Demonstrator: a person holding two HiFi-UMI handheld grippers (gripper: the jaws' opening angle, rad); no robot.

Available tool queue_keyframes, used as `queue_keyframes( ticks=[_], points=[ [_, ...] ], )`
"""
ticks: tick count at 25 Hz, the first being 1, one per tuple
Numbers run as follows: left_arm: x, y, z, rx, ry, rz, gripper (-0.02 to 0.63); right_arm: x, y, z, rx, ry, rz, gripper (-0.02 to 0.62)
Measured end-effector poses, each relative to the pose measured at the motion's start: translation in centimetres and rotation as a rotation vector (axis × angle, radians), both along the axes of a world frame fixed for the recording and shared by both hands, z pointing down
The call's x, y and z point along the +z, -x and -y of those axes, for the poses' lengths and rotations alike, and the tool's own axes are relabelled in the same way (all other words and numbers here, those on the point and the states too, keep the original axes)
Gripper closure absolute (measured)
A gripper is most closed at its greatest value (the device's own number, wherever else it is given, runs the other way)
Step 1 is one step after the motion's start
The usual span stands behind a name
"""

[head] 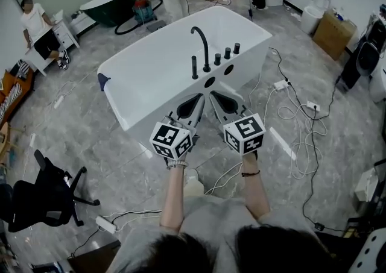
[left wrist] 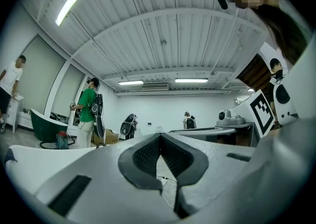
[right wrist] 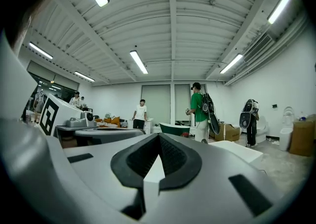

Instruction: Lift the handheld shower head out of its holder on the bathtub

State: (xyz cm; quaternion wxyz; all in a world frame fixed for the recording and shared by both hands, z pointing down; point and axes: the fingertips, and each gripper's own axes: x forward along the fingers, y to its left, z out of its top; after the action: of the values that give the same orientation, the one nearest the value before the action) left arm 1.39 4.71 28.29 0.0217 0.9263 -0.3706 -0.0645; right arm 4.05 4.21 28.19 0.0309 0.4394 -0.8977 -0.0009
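The white bathtub stands in the middle of the head view. On its near rim rise a black curved spout, three black knobs and the black handheld shower head, upright in its holder. My left gripper and right gripper are side by side just in front of that rim, below the shower head and apart from it. Both point roughly level. In the left gripper view my left gripper has its pads meeting with nothing between them. The right gripper looks the same in its own view.
Cables and power strips lie on the grey floor right of the tub. A black office chair is at the lower left, a cardboard box at the right. A green tub and several people, one in a green shirt, are farther back.
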Motion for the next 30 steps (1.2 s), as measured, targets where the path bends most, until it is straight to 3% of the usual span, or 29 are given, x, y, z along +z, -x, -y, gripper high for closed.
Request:
queue_keyframes(
  ticks=[5, 15, 21, 30],
  points=[
    [0.2, 1.7, 4.4, 0.042, 0.03, -0.045, 0.601, 1.0, 1.7, 4.3, 0.006, 0.044, -0.009, 0.595],
    [1.9, 4.3, 12.1, 0.111, 0.061, -0.011, 0.601, 1.7, 2.6, 12.1, 0.087, 0.065, 0.004, 0.595],
    [3.5, 5.1, 14.7, 0.154, 0.08, 0.014, 0.601, 2.1, 2.7, 14.6, 0.16, 0.056, 0.024, 0.595],
    [5.6, 4.3, 16.6, 0.174, 0.128, 0.009, 0.601, 4.0, 2.4, 17.3, 0.174, 0.097, 0.013, 0.595]
  ],
)
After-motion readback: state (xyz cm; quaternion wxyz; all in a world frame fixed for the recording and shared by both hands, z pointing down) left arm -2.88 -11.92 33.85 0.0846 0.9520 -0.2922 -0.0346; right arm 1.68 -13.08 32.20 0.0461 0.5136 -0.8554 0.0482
